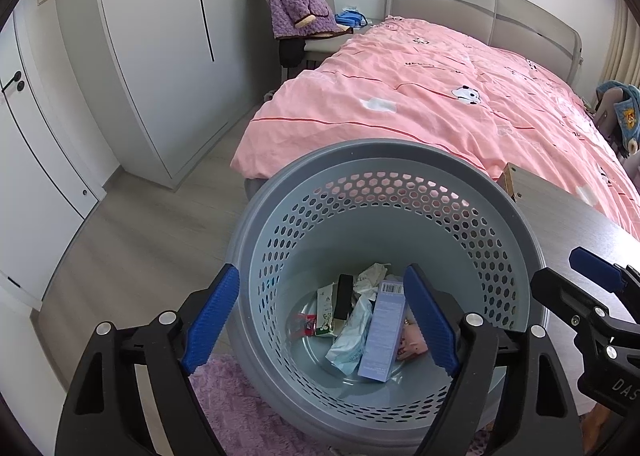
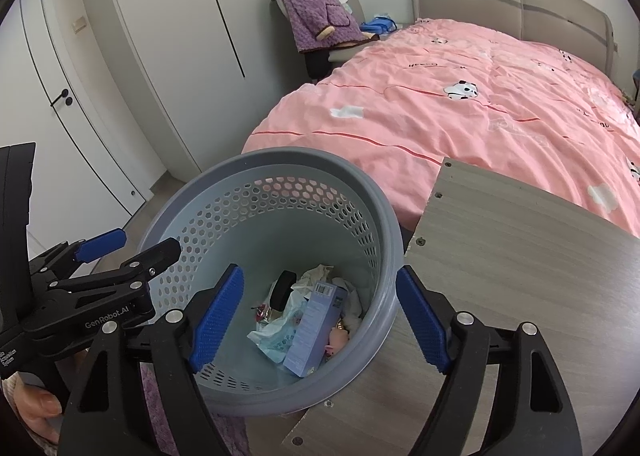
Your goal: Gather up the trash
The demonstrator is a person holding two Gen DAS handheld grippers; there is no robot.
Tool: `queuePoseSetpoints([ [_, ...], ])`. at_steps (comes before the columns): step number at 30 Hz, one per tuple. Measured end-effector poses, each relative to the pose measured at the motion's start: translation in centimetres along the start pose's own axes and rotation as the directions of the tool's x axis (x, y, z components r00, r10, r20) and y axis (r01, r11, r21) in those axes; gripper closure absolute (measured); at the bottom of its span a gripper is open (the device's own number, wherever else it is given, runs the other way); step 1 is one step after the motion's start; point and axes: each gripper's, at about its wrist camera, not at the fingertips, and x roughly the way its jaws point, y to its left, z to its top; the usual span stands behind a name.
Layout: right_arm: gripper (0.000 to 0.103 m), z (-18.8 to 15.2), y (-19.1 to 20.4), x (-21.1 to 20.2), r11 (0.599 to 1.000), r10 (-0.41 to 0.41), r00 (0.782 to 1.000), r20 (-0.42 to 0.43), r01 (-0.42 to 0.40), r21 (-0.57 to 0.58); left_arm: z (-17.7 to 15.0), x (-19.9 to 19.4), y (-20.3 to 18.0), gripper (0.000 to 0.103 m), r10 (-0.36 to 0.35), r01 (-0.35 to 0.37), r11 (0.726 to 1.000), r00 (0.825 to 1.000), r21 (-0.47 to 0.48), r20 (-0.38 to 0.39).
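Note:
A grey perforated waste basket [image 1: 380, 160] stands beside a wooden table; it also shows in the right wrist view [image 2: 280, 160]. Inside lie a lilac box [image 1: 380, 332] [image 2: 316, 328], crumpled tissue [image 1: 372, 276], a plastic wrapper [image 1: 352, 340], a small carton [image 1: 325, 308] and a black item [image 1: 345, 296]. My left gripper [image 1: 320, 320] is open and empty above the basket, straddling its left wall. My right gripper [image 2: 316, 324] is open and empty, straddling the basket's right rim. Each gripper shows in the other's view, the right one [image 1: 600, 284] and the left one [image 2: 132, 244].
A grey wood-grain table [image 2: 520, 256] lies right of the basket. A bed with a pink cover [image 1: 420, 96] stands behind. A chair with a purple blanket [image 1: 296, 4] is at the back. White wardrobes [image 1: 160, 56] line the left. A purple rug [image 1: 240, 416] lies under the basket.

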Motion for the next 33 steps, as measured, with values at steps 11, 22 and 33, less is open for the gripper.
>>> queuePoseSetpoints([
  [11, 0.009, -0.03, -0.06, -0.33, 1.000, -0.013, 1.000, 0.021, 0.013, 0.007, -0.14, -0.25, 0.50, 0.022, 0.008, -0.008, 1.000, 1.000, -0.016, -0.004],
  [22, 0.007, 0.03, -0.06, -0.20, 1.000, -0.015, 1.000, 0.014, 0.015, 0.013, -0.28, -0.36, 0.52, 0.022, 0.017, -0.017, 1.000, 1.000, -0.015, -0.003],
  [33, 0.007, -0.04, -0.03, -0.29, 1.000, -0.015, 1.000, 0.016, 0.015, 0.015, -0.20, -0.59, 0.40, 0.022, 0.034, -0.034, 0.999, 0.999, -0.014, 0.012],
])
